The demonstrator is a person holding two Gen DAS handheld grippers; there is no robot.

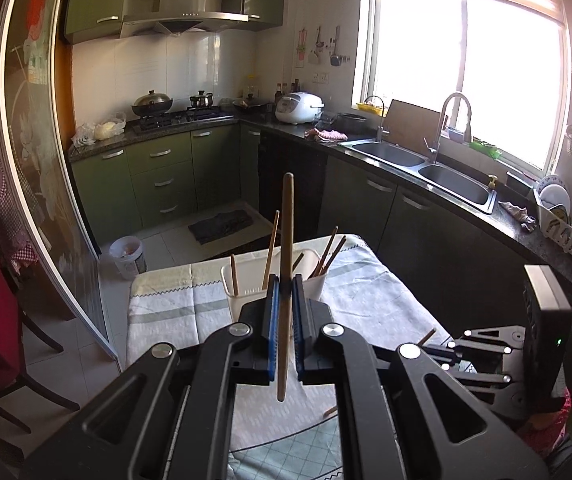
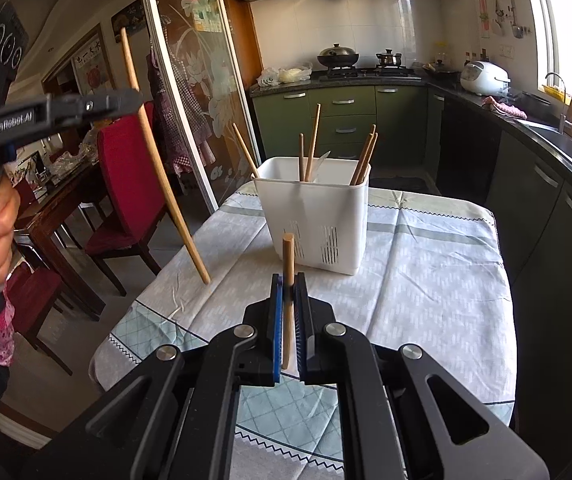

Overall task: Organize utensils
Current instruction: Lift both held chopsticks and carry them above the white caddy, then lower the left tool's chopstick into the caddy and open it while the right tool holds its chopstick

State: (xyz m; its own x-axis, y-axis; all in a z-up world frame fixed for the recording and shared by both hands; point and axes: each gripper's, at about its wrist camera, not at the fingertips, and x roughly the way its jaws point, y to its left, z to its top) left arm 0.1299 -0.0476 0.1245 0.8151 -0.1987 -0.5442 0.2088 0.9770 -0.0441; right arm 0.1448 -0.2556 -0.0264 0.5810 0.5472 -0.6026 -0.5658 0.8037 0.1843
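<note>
Right tool (image 2: 288, 280) is clamped on a wooden chopstick (image 2: 287, 300), low over the table (image 2: 426, 280). Left tool (image 1: 284, 284), at 9 o'clock, grips a long chopstick (image 1: 286, 264) aloft. White holder (image 2: 318, 220) stands at 12 o'clock, part-filled. Step: transfer. Next: tip-down insertion.

Table (image 2: 426, 264) under pale patterned cloth (image 2: 446, 320). White utensil holder (image 2: 318, 216) stands on cloth near far edge, chopsticks (image 2: 364, 158) inside.

Both wrist views angled down over the cloth-covered table (image 1: 174, 308), close; shared: white utensil holder (image 2: 314, 220), kitchen counter (image 2: 486, 104) behind.
</note>
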